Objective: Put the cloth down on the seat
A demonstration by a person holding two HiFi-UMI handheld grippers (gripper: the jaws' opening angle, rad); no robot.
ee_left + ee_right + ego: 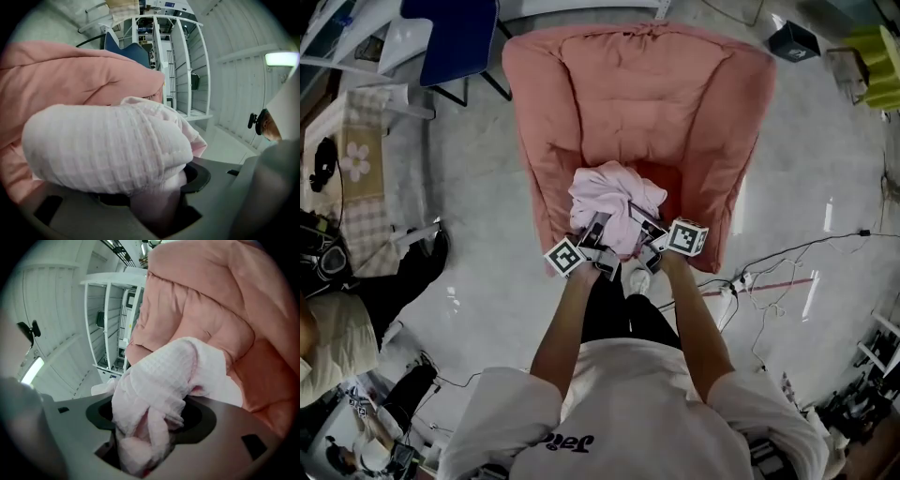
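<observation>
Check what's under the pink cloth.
The salmon armchair seat shows around the cloth, gripped by left tool and right tool. The seat patch directly beneath is covered; contact can't be told.

Left gripper (594, 232) and right gripper (643, 227) are side by side, both nosed into the near edge of the cloth (617, 192). Cloth is pale pink and bunched in a heap over the front middle of the seat (581, 94), a pink padded chair. Can't tell from up here whether it touches the cushion. Grey floor (487, 187) all round. Blue chair (455, 37) is beyond the seat's left corner. Cables (787, 258) and a power strip (727, 284) lie to the right, just beside the seat's front corner. Someone sits at far left (337, 328), well apart.
</observation>
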